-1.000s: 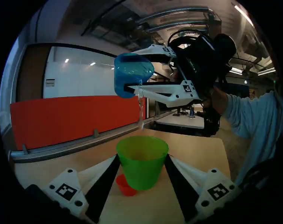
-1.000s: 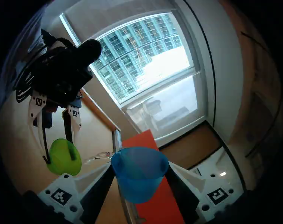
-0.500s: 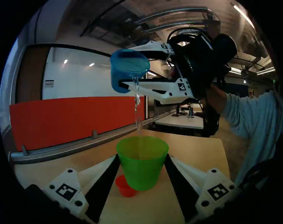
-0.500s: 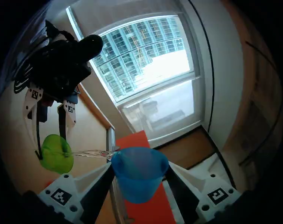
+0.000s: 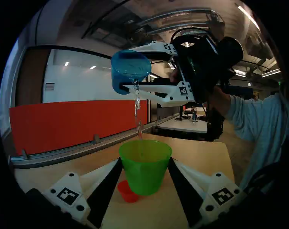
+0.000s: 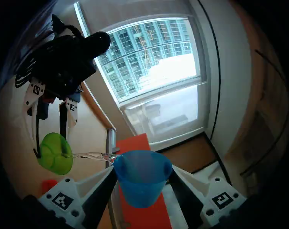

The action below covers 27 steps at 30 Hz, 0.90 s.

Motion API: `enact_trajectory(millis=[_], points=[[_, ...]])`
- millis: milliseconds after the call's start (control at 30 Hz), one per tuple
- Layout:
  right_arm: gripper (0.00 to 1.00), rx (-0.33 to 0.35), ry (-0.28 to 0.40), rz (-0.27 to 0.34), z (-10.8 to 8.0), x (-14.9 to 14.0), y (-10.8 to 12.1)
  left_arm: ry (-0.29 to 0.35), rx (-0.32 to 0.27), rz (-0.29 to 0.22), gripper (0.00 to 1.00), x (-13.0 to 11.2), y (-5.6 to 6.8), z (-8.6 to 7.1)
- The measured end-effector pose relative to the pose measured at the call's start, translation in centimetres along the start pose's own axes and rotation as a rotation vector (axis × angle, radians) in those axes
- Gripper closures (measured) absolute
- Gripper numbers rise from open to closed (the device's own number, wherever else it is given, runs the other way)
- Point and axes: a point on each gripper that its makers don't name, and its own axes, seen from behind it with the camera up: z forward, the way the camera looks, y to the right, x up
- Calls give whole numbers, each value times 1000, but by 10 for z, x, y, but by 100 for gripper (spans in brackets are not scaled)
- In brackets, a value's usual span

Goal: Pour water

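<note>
Between the fingers of the left gripper point(image 5: 145, 162) sits a translucent green plastic cup point(image 5: 144, 179), upright with its mouth open to the top, one finger pressed on each side wall, so the jaws are clamped on it. Whether its base rests on the light wooden table point(image 5: 199, 152) or hangs just over it, cannot tell. Touching or just beside the green cup's base, on its left in the left gripper view, is a small red plastic cup point(image 5: 126, 191), partly hidden behind it. Above the green cup and a bit left of its centre is a translucent blue plastic cup point(image 5: 129, 74), tipped over so its mouth faces down and toward the camera. The right gripper point(image 5: 131, 70) holds it sideways, one white finger above and one below, jaws clamped on the cup's wall. A thin clear stream of water point(image 5: 137, 105) falls from the blue cup's lower rim down to the green cup's mouth, landing near the far rim. A person's hand point(image 5: 217, 100) grips the right gripper's black body up and to the right of the green cup, forearm in a light grey sleeve point(image 5: 255, 118) reaching in from the right. In the right gripper view the blue cup sits tight between that gripper's own fingers, and the stream runs off its rim to the green cup at the left. Behind the green cup runs a long red wall panel point(image 5: 68, 122).
</note>
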Motion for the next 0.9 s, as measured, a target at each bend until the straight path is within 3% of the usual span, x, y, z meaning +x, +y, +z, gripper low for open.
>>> enact_trajectory(millis=[900], points=[[10, -20, 0, -111, 2, 1, 11, 12, 1, 4, 15, 6, -1, 4]])
